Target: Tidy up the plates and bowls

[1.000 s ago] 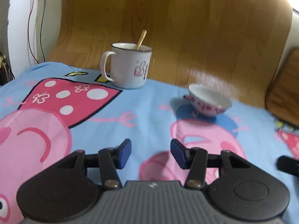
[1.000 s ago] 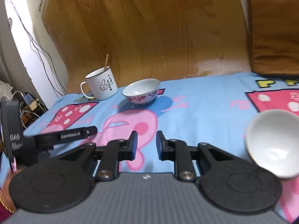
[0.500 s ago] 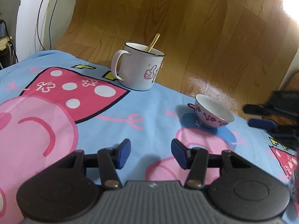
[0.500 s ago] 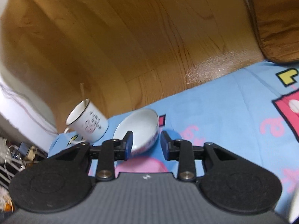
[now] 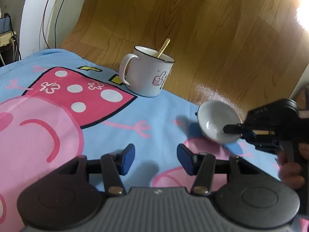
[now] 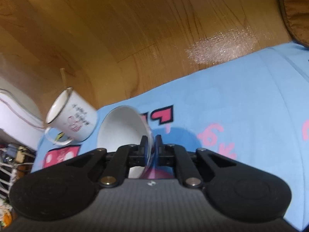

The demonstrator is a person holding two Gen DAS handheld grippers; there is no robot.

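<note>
Since a second ago, my right gripper [image 6: 150, 143] has swung across from the near part of the bed to the small white ceramic bowl with pink flowers on its outside [image 6: 123, 127], and its fingers [image 6: 143, 145] have closed on the bowl's rim. One finger sits inside the bowl and the other outside, pinching the thin wall between them. Before, the bowl stood upright on the cloth; now it is tipped, its white inside turned toward my left gripper's camera.

From my left wrist camera, the bowl [image 5: 216, 121] sits toward the right side of the blue cartoon-print bedsheet [image 5: 154, 116], close to the sheet's far edge, where the wooden plank floor [image 5: 193, 29] begins. My right gripper [image 5: 241, 133] reaches it from the right, held by a hand [image 5: 291, 166] at the right edge of that view. Whether the bowl's foot touches the sheet I cannot tell.

My left gripper [image 5: 156, 159] has barely shifted. It hangs over the near part of the sheet, its blue-padded fingers [image 5: 127, 159] spread partway with nothing between them.

A white enamel mug with a dark rim and a pink thumbs-up drawing [image 5: 148, 71] stands upright at the sheet's far edge, left of the bowl and apart from it. A slim gold-coloured handle [image 5: 163, 47] leans out of it.

Thin cables [image 5: 52, 9] hang down a white wall at the far left.
</note>
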